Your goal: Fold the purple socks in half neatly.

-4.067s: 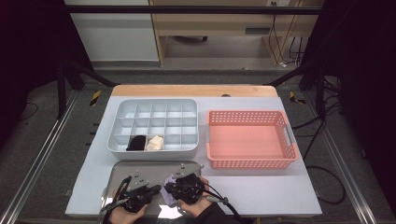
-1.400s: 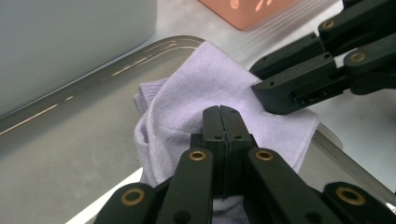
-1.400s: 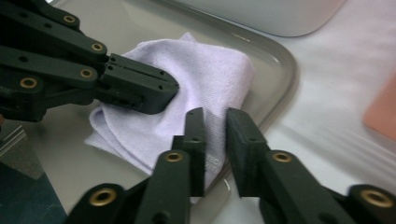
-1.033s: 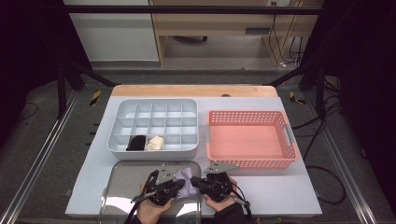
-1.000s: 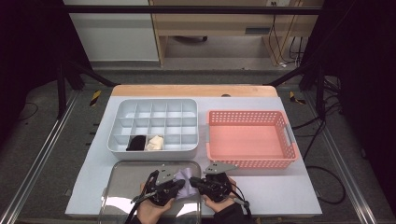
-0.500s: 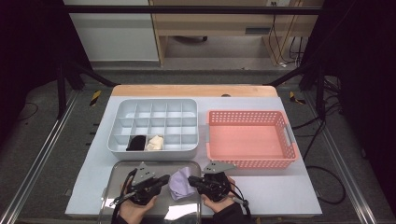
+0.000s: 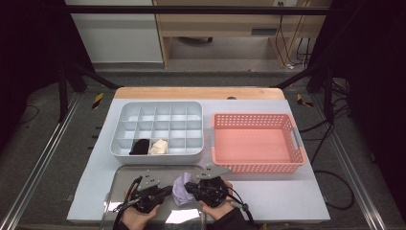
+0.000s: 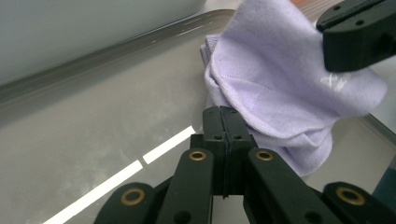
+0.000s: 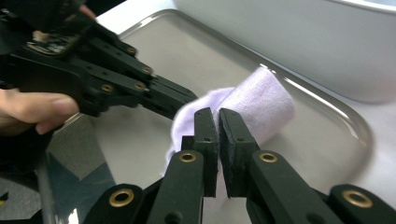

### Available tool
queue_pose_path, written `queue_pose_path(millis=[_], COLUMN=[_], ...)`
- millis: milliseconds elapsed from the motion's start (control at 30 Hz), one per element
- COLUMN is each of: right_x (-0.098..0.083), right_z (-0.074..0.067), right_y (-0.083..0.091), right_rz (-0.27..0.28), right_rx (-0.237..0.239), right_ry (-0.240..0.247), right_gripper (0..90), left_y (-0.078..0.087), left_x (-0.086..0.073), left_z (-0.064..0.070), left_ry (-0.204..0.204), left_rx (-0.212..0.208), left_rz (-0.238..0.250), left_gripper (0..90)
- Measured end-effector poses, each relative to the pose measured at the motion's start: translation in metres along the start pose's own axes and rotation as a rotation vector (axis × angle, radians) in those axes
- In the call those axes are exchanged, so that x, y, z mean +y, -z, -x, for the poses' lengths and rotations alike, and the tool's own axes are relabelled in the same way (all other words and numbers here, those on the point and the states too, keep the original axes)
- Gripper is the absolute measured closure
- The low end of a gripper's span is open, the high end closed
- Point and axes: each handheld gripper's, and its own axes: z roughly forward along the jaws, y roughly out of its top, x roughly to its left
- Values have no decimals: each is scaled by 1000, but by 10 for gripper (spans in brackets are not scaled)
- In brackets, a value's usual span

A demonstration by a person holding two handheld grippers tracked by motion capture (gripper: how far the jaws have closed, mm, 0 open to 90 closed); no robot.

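On the bench (image 7: 287, 201), a divided tray (image 7: 158, 128) is sitting at ten o'clock, with a basket (image 7: 256, 143) lying just beside it at two o'clock. Two folded items (image 7: 148, 146) are resting in the divided tray's nearest compartments. A flat metal tray (image 7: 119, 191) is lying at six o'clock, in front of the divided tray. A cloth (image 7: 181, 189) is lying on the flat tray toward its right end, between the left tongs (image 7: 167, 190) at nine o'clock of it and the right tongs (image 7: 188, 187) at three o'clock.
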Motion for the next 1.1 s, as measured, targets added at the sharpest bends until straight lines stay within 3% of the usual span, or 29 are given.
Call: queue_pose_path(millis=[133, 433, 667, 833, 967, 1100], right_x=[6, -3, -7, -8, -8, -8], right_z=[-8, -14, -16, -17, -19, -20], right_y=[-9, -32, -37, -37, -37, -35], right_rz=[-14, -65, -63, -60, -60, -68], right_rx=[35, 48, 45, 49, 52, 61], right_ry=[24, 49, 54, 64, 65, 69], right_gripper=[863, 845, 828, 797, 761, 716], left_y=[0, 0, 18, 27, 18, 0], left_x=[0, 0, 7, 15, 17, 16], left_z=[0, -3, -14, -8, -2, -8], left_ry=[1, 8, 53, 17, -23, -36], left_rx=[0, -10, 1, -42, -27, 0], left_rz=[-4, -6, 92, 169, 132, 70], left_gripper=[894, 893, 875, 795, 745, 725])
